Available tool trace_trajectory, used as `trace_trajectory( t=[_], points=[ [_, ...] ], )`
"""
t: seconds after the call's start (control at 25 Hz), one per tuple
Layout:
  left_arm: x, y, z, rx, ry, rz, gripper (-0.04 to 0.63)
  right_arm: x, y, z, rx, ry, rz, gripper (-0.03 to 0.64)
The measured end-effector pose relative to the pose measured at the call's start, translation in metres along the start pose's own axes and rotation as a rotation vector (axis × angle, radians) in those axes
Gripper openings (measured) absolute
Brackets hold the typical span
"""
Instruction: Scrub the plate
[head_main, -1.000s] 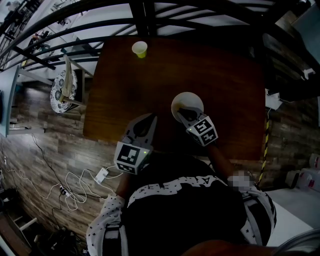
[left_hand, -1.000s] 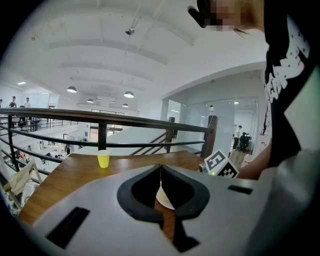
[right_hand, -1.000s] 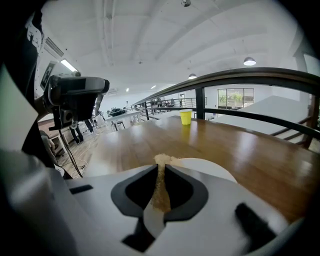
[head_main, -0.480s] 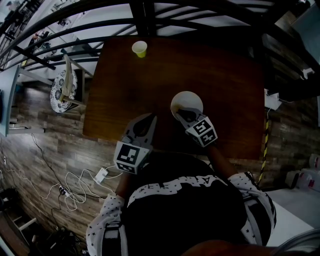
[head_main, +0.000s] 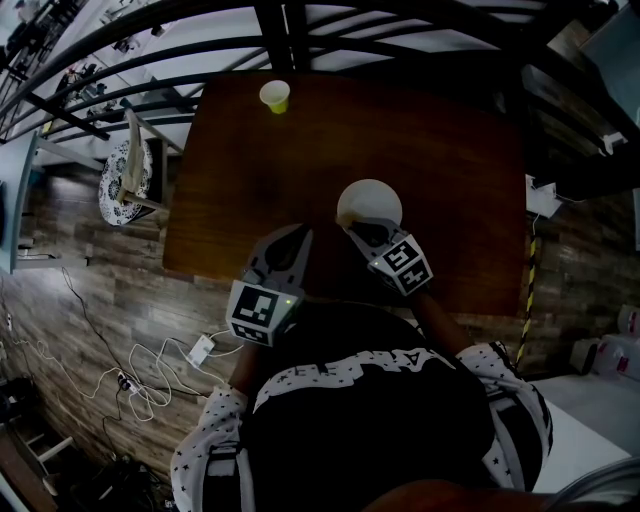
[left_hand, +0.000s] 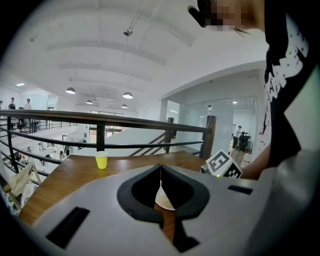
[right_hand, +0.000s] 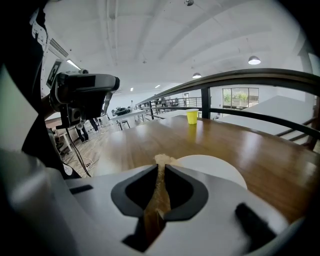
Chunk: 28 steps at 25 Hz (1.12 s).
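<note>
Over the table's (head_main: 450, 150) near edge, the left gripper (left_hand: 160, 166) is shown with its jaws closed tip to tip and nothing caught between them. It is held left of the table's middle and is aimed across the wood.

Right of it, also over the near edge, the right gripper (right_hand: 161, 169) is shown clamped on a thin tan pad (right_hand: 159, 192). The pad is pinched flat between the jaws, and only its fuzzy end is left showing past the tips.

Just beyond those tips the plate (head_main: 370, 203) lies flat on the table, right of the middle and nearer the near edge than the far one. The pad's free end is seen at the plate's near rim; whether it touches cannot be told. The plate is set ahead and to the right of the left gripper, apart from it.

The plate is judged stiff, smooth and fairly light, so it may be expected to slide on the polished wood once it is rubbed. Its material cannot be read, and if it is ceramic it would chip when knocked. A hold is best taken at the rim, on the side toward the left gripper, so that the face is left free for the pad.

At the table's far edge, left of middle, a yellow cup (head_main: 274, 96) stands upright, well apart from the plate.
</note>
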<state>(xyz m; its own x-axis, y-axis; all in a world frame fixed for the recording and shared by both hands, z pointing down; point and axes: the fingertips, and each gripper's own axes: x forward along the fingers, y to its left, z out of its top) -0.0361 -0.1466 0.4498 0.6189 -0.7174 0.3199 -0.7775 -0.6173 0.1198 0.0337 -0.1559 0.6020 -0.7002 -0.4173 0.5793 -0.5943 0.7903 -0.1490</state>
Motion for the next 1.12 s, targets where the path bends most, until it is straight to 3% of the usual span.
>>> trace_trajectory(
  t=[0.68,1.12],
  points=[
    [0.005,-0.010,0.000,0.001,-0.005,-0.003,0.014,-0.010,0.008,-0.004,-0.018,-0.013,0.020,0.049],
    [0.008,-0.009,0.002,-0.008,-0.002,0.003,0.014,-0.023,-0.022,0.022,-0.020,-0.123,-0.079,0.049]
  ],
)
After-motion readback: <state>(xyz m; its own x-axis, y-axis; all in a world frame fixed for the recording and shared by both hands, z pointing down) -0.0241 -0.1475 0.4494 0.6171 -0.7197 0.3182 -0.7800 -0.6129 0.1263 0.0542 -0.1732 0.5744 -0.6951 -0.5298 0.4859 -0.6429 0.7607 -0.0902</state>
